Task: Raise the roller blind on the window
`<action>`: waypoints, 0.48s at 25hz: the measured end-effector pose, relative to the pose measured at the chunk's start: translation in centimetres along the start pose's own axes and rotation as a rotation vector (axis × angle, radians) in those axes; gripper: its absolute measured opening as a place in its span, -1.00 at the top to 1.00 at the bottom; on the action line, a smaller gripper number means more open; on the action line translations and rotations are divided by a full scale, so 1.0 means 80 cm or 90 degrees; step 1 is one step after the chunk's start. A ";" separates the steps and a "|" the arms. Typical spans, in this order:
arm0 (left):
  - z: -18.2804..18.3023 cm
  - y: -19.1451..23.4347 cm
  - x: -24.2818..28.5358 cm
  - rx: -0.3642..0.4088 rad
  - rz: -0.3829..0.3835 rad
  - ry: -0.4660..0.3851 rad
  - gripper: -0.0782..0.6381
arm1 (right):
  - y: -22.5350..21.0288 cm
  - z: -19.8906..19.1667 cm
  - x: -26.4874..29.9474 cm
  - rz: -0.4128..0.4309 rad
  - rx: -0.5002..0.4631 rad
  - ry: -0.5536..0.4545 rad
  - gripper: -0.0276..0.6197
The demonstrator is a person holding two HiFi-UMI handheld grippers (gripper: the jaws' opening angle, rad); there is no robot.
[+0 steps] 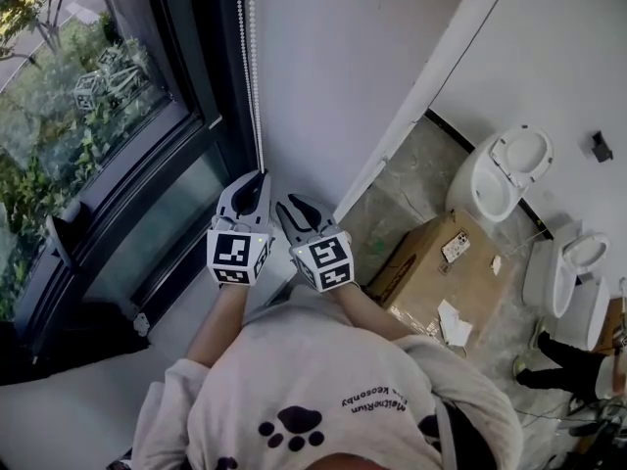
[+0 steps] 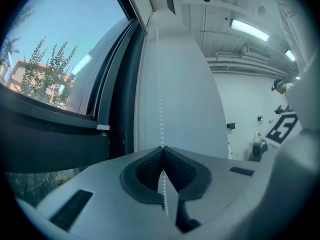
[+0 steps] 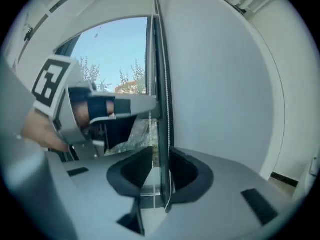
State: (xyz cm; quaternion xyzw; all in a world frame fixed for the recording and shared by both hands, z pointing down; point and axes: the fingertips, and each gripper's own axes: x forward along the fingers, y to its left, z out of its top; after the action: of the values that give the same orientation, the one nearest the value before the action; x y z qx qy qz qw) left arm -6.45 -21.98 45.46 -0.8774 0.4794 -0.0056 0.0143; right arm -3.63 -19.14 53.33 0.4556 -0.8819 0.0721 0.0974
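Paw-printed white shirt [image 1: 323, 380] fills the bottom of the head view. Left tongs [image 2: 162, 149], smooth grey with ribbed black pads, are clamped on the white bead chain [image 2: 160, 84], which hangs beside the dark window frame [image 2: 120, 109]. Right tongs [image 3: 160, 154] stand apart, with a chain strand unpinched between them.

White bead chain [image 1: 257, 86] hangs vertically in two strands beside the dark-framed window [image 1: 78, 96]; one strand pinched in left claw [image 1: 257, 178], other between right claw [image 1: 292, 208] jaws, unpinched.
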 end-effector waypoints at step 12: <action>0.002 -0.008 0.002 0.002 -0.003 0.002 0.76 | 0.005 0.182 -0.055 -0.002 0.009 -0.159 0.61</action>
State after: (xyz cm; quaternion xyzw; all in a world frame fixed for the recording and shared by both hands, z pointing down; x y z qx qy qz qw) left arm -5.86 -21.77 45.35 -0.8786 0.4773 -0.0076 0.0151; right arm -3.03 -18.56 38.13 0.4632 -0.8858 0.0212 -0.0164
